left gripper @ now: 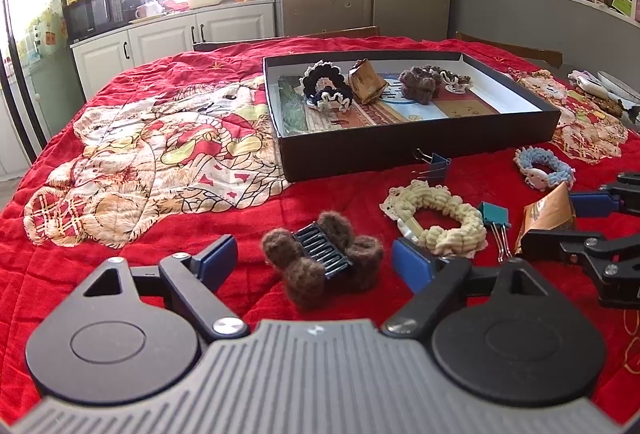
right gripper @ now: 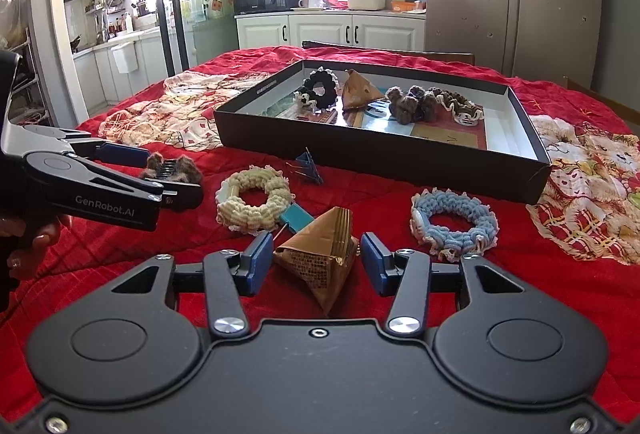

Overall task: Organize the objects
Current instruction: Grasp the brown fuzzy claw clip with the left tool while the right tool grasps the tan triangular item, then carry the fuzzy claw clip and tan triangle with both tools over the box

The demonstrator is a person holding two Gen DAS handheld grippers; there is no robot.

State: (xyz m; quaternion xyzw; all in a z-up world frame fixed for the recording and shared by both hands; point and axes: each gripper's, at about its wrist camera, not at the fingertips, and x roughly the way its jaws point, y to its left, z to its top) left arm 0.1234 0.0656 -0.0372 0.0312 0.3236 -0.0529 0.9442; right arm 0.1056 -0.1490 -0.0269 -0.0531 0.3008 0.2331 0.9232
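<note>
Lying between blue pads: brown fuzzy hair claw [left gripper: 322, 264], dark teeth up

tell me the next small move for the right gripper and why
Probably close the right gripper on the gold pyramid packet. The packet already sits between its open blue pads, with a gap on each side, and a matching packet already lies in the black box.

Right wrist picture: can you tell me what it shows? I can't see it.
The right gripper has its open fingers around a gold packet on a red cloth. Scrunchies, clips and a black box lie beyond; the left gripper reaches a furry clip.
</note>
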